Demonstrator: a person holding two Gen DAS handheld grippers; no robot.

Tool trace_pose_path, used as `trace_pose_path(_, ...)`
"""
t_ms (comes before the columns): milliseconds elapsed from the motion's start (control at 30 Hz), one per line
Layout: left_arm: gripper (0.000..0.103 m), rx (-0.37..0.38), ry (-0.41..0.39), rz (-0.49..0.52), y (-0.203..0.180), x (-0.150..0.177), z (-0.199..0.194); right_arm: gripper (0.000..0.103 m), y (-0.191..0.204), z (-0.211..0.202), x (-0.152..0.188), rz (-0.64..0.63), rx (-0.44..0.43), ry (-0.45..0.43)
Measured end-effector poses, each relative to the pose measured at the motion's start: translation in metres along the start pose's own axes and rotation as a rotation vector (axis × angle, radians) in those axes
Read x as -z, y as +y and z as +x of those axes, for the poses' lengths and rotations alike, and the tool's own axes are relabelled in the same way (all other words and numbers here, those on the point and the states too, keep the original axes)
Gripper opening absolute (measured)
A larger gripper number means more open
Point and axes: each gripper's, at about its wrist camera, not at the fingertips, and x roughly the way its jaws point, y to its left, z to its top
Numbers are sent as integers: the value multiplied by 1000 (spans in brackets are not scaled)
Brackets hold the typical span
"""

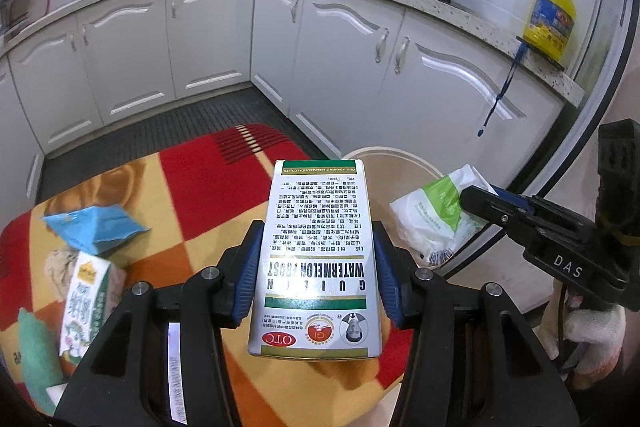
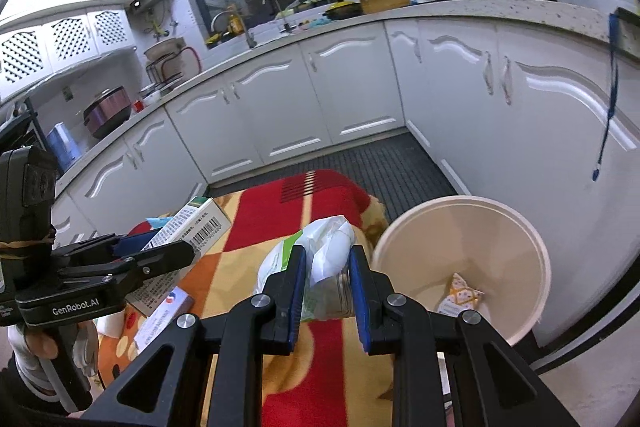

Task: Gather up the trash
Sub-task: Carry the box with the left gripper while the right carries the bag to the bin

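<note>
Presently, left gripper (image 1: 316, 259): held level above the blanket-covered table (image 1: 192, 179), its blue pads (image 1: 248, 267) pinching a white medicine box (image 1: 316, 259) by the two long sides. Box: long axis runs straight away from the gripper toward the cabinets (image 1: 340, 67), printed face up, the "OTC" end nearest the camera, lettering upside down from this side; in the right wrist view the same box (image 2: 192, 223) shows its barcode side. Right gripper (image 2: 328, 283): held beside the left one, reaching over the table's edge near the bin (image 2: 520, 227), pads clamped on a crumpled white and green plastic bag (image 2: 320, 247). Bag: bunched upward and forward from the pads, no clear axis; its print is too creased to read. Bin: pale, round, open, standing on the floor just beside the table; one small orange-patterned wrapper (image 2: 460, 297) lies at the bottom, near wall hidden behind the right finger. Remaining on the table, left side: a torn blue wrapper (image 1: 96, 227), and a green-and-white carton (image 1: 82, 307) partly cut off by the left finger (image 1: 120, 347). White-gloved hand (image 1: 592, 339) grips the right handle, mostly hidden.
</note>
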Motion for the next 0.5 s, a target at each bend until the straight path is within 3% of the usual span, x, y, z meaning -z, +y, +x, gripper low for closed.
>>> trace_pose_path(500,49,41,49,10,-30,-10,41,21,-38,2,3,54,61,14)
